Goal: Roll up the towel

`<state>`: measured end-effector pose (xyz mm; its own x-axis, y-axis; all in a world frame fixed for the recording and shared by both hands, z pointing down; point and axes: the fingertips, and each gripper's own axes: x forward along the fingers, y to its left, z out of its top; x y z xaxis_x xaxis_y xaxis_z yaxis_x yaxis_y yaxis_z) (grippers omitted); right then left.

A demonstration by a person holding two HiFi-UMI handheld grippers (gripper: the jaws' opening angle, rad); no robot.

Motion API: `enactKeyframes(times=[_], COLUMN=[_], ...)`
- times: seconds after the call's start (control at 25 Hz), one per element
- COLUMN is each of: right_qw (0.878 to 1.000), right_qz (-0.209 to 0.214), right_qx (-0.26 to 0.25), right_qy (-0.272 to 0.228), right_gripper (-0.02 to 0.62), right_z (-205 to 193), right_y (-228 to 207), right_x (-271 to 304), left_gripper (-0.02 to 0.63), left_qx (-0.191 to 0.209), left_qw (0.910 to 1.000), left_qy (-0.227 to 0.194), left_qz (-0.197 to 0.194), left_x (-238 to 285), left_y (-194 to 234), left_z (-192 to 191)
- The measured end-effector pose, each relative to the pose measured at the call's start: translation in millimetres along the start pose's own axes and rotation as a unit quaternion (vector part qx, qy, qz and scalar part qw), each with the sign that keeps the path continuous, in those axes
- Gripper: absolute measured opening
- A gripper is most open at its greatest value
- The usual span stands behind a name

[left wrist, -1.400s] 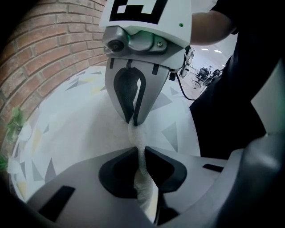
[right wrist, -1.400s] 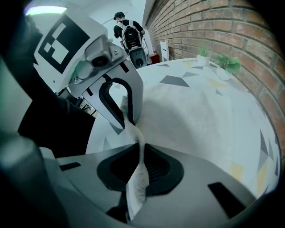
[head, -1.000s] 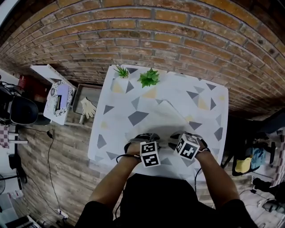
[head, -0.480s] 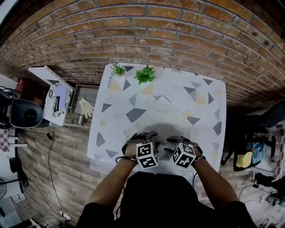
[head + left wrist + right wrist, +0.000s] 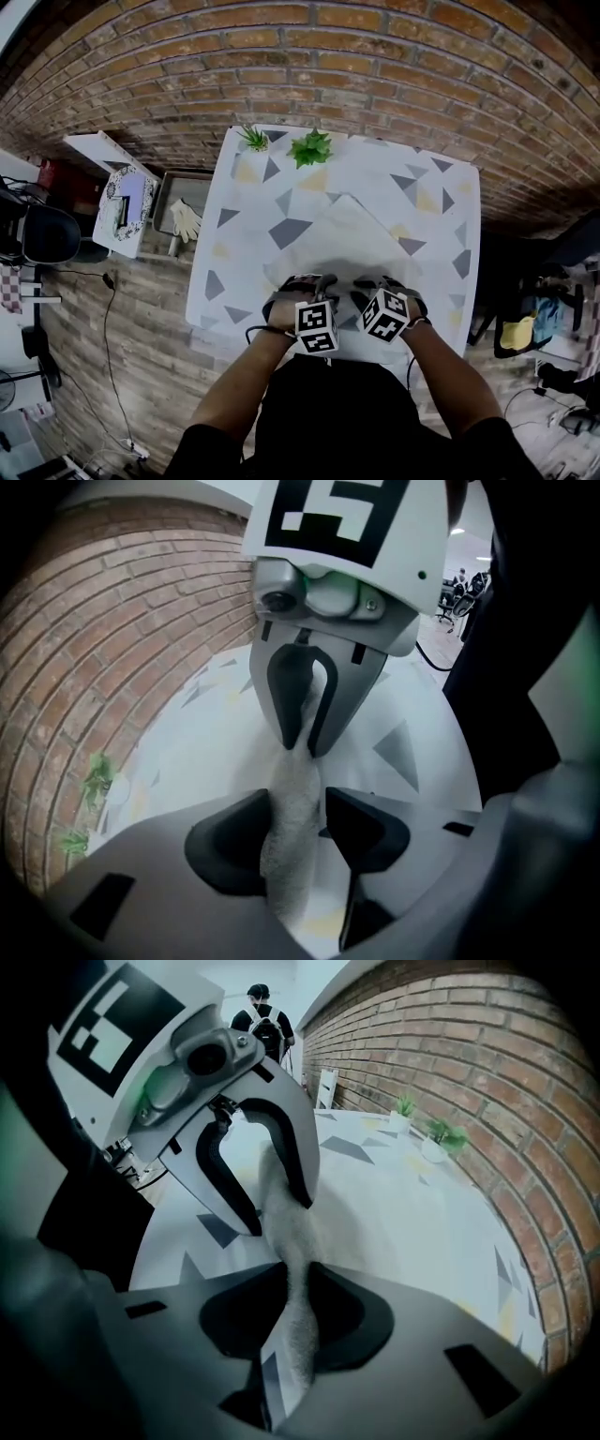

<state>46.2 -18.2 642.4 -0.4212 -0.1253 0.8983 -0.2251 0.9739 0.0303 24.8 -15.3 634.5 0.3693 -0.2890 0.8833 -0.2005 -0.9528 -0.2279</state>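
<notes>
The left tongs [image 5: 298, 808] stand apart around the white towel's [image 5: 342, 239] near edge on the desk [image 5: 246, 234]. The right tongs [image 5: 298, 1309] have just been closing and pinch it.

Seen from above on the white bench [image 5: 246, 202] patterned with grey and yellow triangles: pale towel [image 5: 342, 244] spread corner-first from the centre toward 6 o'clock, near edge gathered up. At 11 o'clock, spiky plant [image 5: 253, 140] just beside leafy plant [image 5: 311, 147].

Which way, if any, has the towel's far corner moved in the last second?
No. The towel has its far corner just as near the big plant as before.
</notes>
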Motion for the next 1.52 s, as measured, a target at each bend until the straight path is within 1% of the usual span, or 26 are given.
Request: enactKeyframes(times=[0.24, 0.44, 0.56, 0.68, 0.8, 0.96, 1.12, 1.28, 1.4, 1.52], right_qw=[0.999, 0.995, 0.992, 0.993, 0.993, 0.993, 0.994, 0.994, 0.996, 0.996], right_qz=[0.047, 0.090, 0.109, 0.109, 0.107, 0.109, 0.107, 0.099, 0.085, 0.076], right_qx=[0.013, 0.048, 0.055, 0.048, 0.041, 0.032, 0.025, 0.027, 0.022, 0.011], right_qy=[0.011, 0.013, 0.017, 0.019, 0.022, 0.027, 0.025, 0.032, 0.035, 0.036], right_gripper=[0.063, 0.060, 0.061, 0.066, 0.075, 0.077, 0.082, 0.099, 0.110, 0.114], right_z=[2, 5, 7, 9, 11, 15, 18, 19, 20, 21], right_y=[-1, -6, -11, -19, -25, -32, -42, -52, -61, -67], right_x=[-4, -8, -9, -9, -8, -9, -6, -7, -5, -2], left_gripper=[0.196, 0.181, 0.150, 0.120, 0.110, 0.112, 0.127, 0.169, 0.215, 0.247], left_qx=[-0.005, -0.014, -0.023, -0.036, -0.041, -0.037, -0.041, -0.046, -0.047, -0.046], left_qw=[0.9999, 0.9998, 0.9993, 0.9976, 0.9952, 0.9942, 0.9942, 0.9941, 0.9951, 0.9971], left_qy=[0.009, 0.006, 0.002, -0.002, -0.002, 0.003, 0.009, 0.025, 0.038, 0.037], left_qz=[-0.004, -0.015, -0.031, -0.059, -0.089, -0.101, -0.099, -0.095, -0.078, -0.049], left_x=[3, 1, 2, 2, 3, 2, 3, 5, 7, 4], left_y=[7, 9, 11, 11, 12, 19, 27, 34, 40, 48], left_z=[-1, -1, -2, -2, -2, -3, -7, -15, -22, -23])
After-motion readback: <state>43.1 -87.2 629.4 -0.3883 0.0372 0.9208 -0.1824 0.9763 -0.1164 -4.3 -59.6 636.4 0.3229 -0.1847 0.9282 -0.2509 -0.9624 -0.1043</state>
